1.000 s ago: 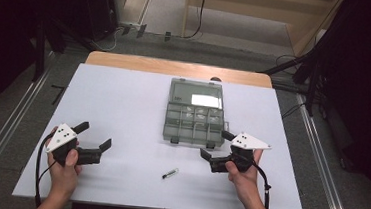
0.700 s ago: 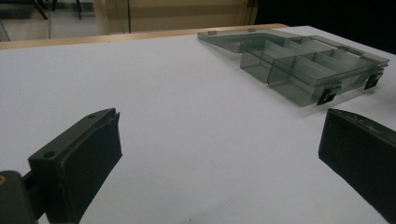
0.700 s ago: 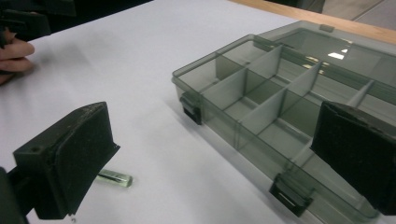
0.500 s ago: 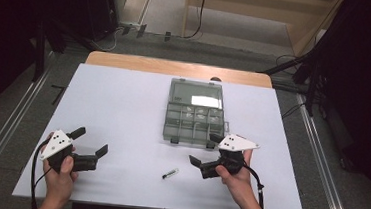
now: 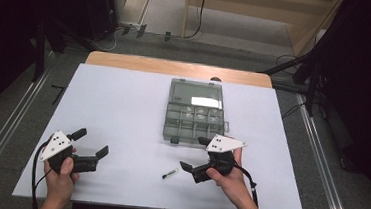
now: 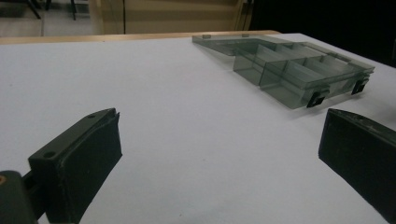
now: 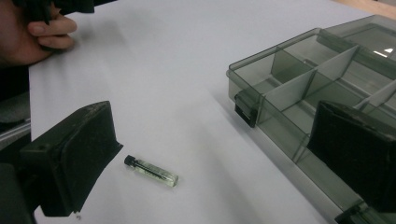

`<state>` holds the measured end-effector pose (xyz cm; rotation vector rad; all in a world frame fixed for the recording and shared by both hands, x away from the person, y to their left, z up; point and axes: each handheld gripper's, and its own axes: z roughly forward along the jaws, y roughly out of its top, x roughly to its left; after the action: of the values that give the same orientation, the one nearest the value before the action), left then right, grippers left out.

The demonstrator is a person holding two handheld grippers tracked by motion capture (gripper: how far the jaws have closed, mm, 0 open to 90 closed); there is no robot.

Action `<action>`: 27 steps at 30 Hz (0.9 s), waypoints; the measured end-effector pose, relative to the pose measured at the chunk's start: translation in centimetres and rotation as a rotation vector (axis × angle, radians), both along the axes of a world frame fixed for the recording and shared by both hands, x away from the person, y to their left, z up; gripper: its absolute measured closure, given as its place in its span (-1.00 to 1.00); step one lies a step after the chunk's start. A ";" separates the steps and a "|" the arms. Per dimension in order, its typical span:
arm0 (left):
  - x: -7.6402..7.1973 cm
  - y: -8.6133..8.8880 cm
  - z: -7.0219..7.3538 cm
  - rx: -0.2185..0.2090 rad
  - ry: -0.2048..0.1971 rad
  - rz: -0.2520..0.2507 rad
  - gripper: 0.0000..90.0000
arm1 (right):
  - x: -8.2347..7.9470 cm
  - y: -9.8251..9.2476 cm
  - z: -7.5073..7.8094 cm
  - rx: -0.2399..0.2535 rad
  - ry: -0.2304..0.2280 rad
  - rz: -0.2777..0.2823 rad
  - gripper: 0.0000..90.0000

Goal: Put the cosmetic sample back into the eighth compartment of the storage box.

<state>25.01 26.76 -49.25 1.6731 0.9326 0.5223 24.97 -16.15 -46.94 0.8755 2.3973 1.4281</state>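
Vial (image 7: pixel 151 171) lies on the table between both hand-held grippers' released jaws, beside the compartment box (image 7: pixel 299 88), its near cells bare.

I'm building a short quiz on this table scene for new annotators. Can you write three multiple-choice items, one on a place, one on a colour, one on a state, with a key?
1. Where does the small vial lie?
A. inside the compartment box
B. on the white table, nearer the person than the box
C. between the left tongs' jaws

2. What colour is the vial's cap?
A. black
B. red
C. white

3. How does the compartment box stand?
A. shut and latched
B. upside down
C. open, lid folded back flat

Key:
1 B: the high view shows the vial on the bare table, apart from the box and beside the right tongs.
2 A: the right gripper view shows a dark cap on a clear tube.
3 C: the dividers are uncovered and the lid lies behind them. Both the right tongs and the left tongs are open and hold nothing.
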 end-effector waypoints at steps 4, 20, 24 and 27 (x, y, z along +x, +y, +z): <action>0.0 -0.1 0.0 0.005 -0.003 0.000 -1.00 | 0.1 0.6 -0.3 -0.028 0.012 0.027 -0.97; 0.1 -0.2 -0.1 0.017 -0.012 -0.007 -1.00 | -0.5 2.9 -1.3 -0.107 0.036 0.142 -0.75; 0.1 -0.2 -0.1 0.016 -0.007 -0.011 -1.00 | -0.6 3.3 -1.6 -0.120 0.040 0.151 -0.74; 0.1 -0.2 -0.1 0.015 -0.006 -0.012 -1.00 | -0.8 3.7 -1.8 -0.136 0.036 0.161 -0.69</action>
<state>25.15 26.55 -49.33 1.6892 0.9156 0.5272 24.22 -12.49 -48.73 0.6960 2.6075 1.2929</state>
